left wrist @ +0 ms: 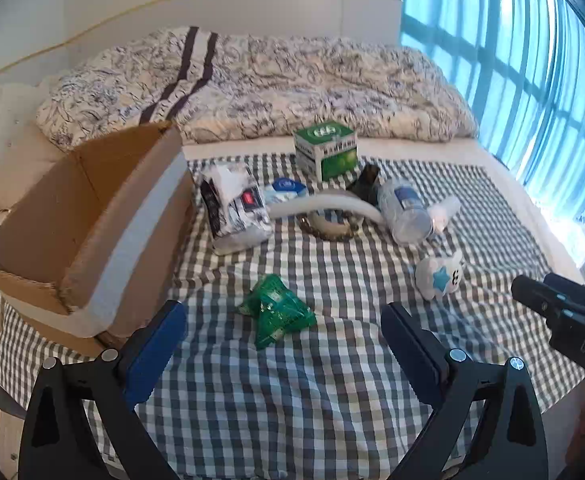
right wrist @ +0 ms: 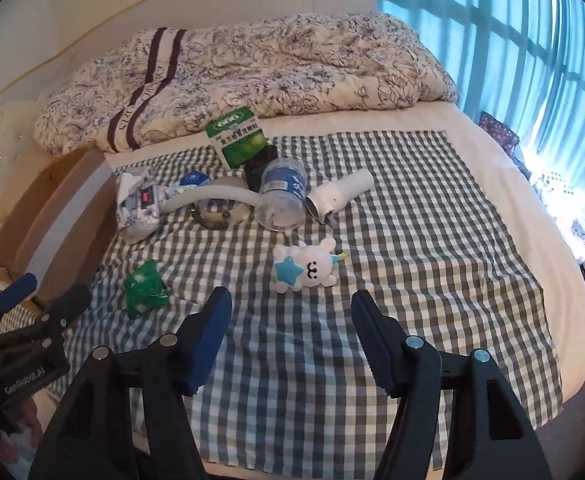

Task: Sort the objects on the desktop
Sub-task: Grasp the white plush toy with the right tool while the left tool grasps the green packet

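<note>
Both claws (left wrist: 282, 332) (right wrist: 290, 320) agape, empty

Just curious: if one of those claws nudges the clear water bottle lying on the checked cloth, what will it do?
The water bottle lies on its side and looks empty, so it is probably light and would likely roll. Its thin clear wall may dent under a squeeze.

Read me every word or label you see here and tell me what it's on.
"GenRobot.AI": left gripper body, right wrist view.
"DAS", cut off: right gripper body, left wrist view.
Lettering on the quilt's dark stripes: too blurred.
Green box print: unreadable.
Water bottle label: unreadable.
</note>
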### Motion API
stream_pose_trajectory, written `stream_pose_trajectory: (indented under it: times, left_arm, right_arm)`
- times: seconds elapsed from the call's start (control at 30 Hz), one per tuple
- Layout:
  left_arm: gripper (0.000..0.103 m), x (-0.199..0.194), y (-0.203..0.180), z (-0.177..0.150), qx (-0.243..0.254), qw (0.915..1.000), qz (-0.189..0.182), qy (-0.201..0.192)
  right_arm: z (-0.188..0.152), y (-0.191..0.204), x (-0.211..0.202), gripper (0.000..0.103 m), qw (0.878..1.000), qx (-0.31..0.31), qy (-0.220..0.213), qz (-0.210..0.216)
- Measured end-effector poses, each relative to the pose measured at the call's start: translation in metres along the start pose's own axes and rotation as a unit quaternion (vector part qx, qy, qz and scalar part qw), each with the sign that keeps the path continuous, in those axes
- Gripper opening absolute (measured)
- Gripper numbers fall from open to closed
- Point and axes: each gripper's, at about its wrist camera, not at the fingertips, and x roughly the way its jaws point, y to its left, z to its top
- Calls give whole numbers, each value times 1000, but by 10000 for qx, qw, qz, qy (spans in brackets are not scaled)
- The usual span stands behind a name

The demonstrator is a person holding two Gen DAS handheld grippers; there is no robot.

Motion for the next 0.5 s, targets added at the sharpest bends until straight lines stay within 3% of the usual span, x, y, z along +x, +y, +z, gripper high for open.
stream_pose_trajectory:
  times: [0.13, 0.37, 0.5]
  left_arm:
    - [101, 19, -4, -3, 54, 9998, 4, 207]
    - [101, 59, -7, -11, 96, 9981, -2, 616]
    - [103, 84, -5, -13, 45, 9961, -1, 878]
  right_arm:
    - [-1, -7, 16, 70, 9998, 71, 156, -99]
    - [1, -8, 53, 73, 9988, 67, 473, -128]
    - [5, -7, 66, 74, 9992, 69, 385, 87]
